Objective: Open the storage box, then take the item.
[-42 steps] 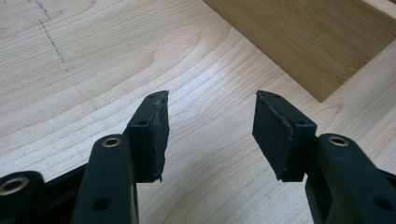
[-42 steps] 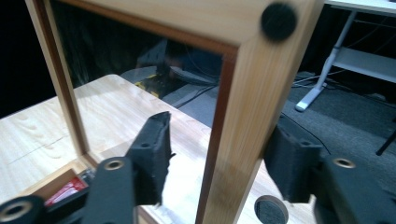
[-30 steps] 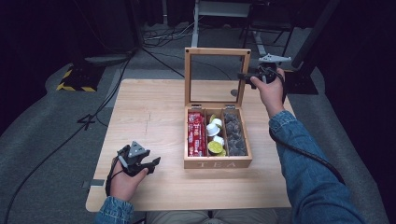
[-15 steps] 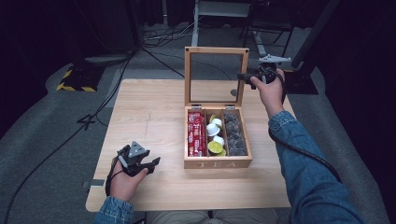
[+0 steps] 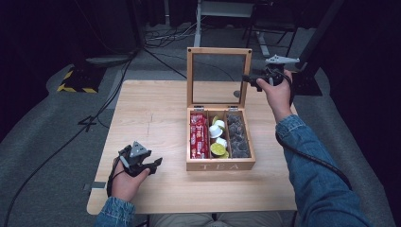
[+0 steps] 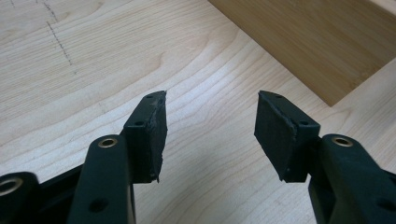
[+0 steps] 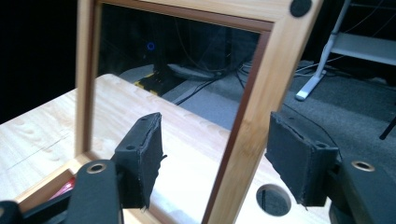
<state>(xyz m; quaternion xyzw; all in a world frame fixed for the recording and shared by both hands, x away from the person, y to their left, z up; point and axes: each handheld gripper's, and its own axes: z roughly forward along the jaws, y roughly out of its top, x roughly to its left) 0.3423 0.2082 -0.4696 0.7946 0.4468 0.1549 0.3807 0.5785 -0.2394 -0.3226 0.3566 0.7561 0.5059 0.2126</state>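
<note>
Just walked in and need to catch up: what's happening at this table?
A person works on a wooden tea box whose glass lid stands upright. The right gripper has the lid's side frame between its fingers; the pads are apart from the wood, having just opened a little. The left gripper rests open near the table's front left, holding nothing. Red packets, pods and dark bags fill the compartments.
</note>
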